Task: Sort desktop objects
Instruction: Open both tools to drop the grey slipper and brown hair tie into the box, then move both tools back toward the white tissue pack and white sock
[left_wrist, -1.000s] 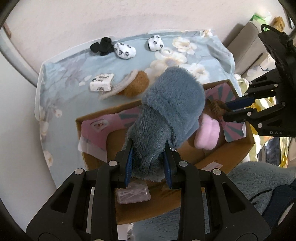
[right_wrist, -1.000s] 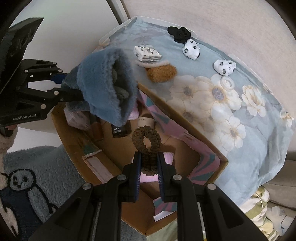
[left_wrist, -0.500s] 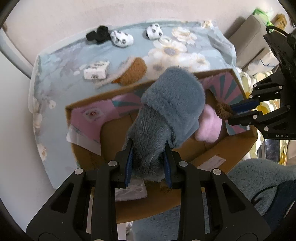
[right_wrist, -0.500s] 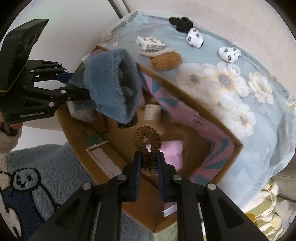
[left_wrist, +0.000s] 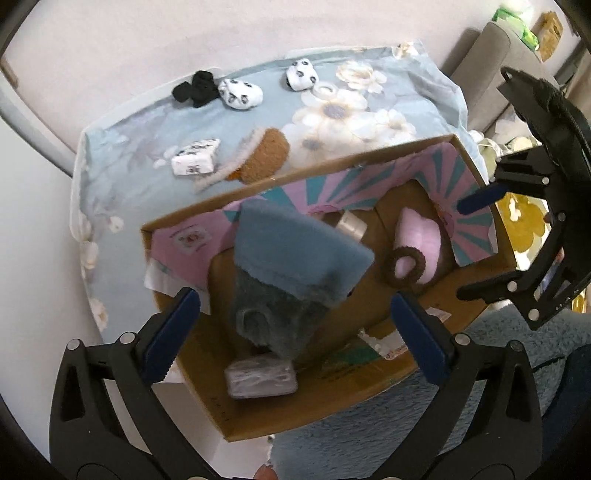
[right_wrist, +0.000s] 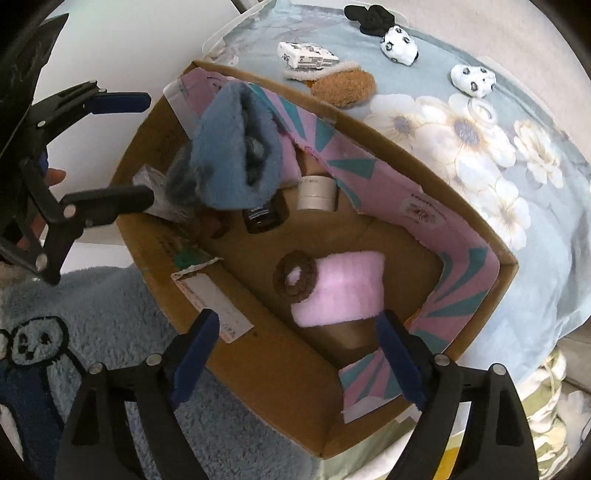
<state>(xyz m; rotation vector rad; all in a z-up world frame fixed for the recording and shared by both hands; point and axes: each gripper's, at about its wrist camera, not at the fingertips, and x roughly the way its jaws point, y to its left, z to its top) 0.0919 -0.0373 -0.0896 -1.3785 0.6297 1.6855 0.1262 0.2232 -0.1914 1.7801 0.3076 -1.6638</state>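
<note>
Slipper (left_wrist: 295, 258) blurred, hiding box (left_wrist: 369, 402) floor, dark bottle (right_wrist: 264, 218) half covered

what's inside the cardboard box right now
Inside the cardboard box: blue plush slipper, pink plush item under a brown scrunchie, white jar, dark bottle, wrapped packet. Whatever lies beneath the slipper is hidden.

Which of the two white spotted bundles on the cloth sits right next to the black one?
The left spotted bundle, touching the black bundle near the cloth's far edge. The other spotted bundle lies apart, further right, beside a white ring.
</note>
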